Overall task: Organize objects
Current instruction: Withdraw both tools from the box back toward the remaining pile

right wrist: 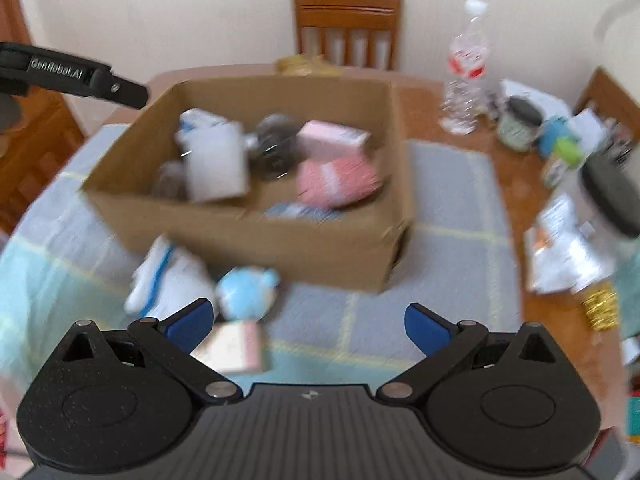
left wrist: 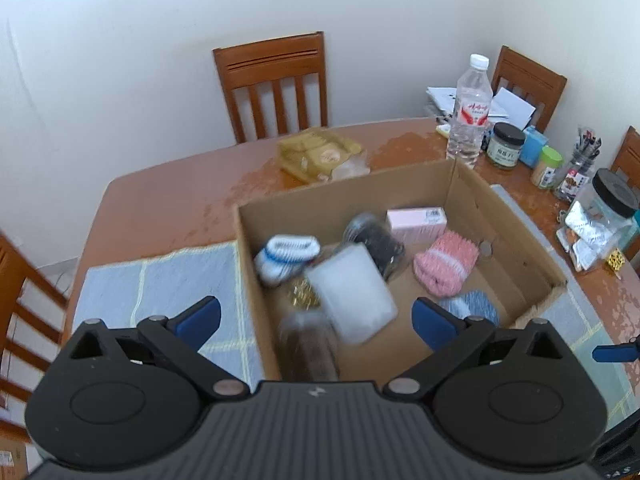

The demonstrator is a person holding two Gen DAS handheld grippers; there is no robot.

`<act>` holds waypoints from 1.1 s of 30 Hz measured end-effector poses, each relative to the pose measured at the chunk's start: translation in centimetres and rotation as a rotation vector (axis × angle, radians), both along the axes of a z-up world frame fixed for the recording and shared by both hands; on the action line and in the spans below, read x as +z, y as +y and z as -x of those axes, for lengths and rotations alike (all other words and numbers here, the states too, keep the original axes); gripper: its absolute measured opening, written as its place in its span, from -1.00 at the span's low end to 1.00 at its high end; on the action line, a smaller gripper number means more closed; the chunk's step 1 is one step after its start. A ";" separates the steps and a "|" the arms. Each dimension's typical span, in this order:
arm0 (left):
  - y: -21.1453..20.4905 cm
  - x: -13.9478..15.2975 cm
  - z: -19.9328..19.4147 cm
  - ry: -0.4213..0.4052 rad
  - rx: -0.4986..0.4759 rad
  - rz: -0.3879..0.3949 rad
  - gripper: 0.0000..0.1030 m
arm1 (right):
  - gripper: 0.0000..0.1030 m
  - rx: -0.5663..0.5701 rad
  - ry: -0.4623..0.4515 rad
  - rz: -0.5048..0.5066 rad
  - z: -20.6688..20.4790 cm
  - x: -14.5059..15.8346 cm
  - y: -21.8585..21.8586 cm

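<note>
A cardboard box stands on a checked blue mat. It holds a pink sock, a pink carton, a white-and-blue sock, a dark round item, a blurred white packet and a brown jar. My left gripper hangs open over the box's near side, with nothing between its fingers. My right gripper is open above the mat in front of the box. Below it lie a white-and-blue cloth item, a light blue toy and a small pink-and-white carton.
A water bottle, several jars and papers crowd the wooden table's far right. A clear container with a black lid and foil packets stand right of the box. A yellow bag lies behind it. Wooden chairs ring the table.
</note>
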State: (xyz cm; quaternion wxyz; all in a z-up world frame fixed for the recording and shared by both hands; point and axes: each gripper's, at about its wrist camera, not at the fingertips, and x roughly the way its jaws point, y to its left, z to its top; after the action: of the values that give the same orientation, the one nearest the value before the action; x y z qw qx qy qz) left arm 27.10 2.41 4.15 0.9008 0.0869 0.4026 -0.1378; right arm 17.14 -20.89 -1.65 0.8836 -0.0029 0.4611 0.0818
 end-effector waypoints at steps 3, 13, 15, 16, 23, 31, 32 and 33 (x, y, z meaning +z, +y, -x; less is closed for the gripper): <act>0.5 -0.5 1.6 0.000 0.006 -0.006 0.97 | 1.00 -0.005 0.035 0.013 1.2 -1.5 0.6; 2.1 -3.3 5.3 0.002 0.047 -0.019 0.97 | 1.00 0.055 0.078 0.001 3.7 -3.3 2.8; 2.5 -4.1 5.9 -0.005 0.071 -0.026 0.97 | 1.00 0.065 0.086 0.002 4.1 -3.7 3.5; 2.6 -4.5 6.2 -0.004 0.082 -0.034 0.97 | 1.00 0.071 0.089 0.003 4.1 -4.0 3.9; 4.1 -6.6 7.6 0.046 0.124 -0.010 0.97 | 1.00 0.104 0.107 -0.003 4.2 -5.4 6.6; 5.0 -7.5 8.2 0.089 0.127 0.024 0.97 | 1.00 0.127 0.137 0.057 3.9 -8.3 9.9; 5.0 -7.6 8.3 0.094 0.123 0.024 0.97 | 1.00 0.123 0.136 0.062 4.0 -8.7 10.1; 4.9 -7.7 8.3 0.095 0.118 0.023 0.97 | 1.00 0.118 0.128 0.071 4.1 -8.8 10.2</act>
State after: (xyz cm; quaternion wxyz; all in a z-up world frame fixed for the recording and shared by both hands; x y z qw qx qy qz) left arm 18.79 7.30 -3.53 0.8883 0.0459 0.4475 -0.0928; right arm 13.06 -10.70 -10.45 0.8454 -0.0563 0.5181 0.1174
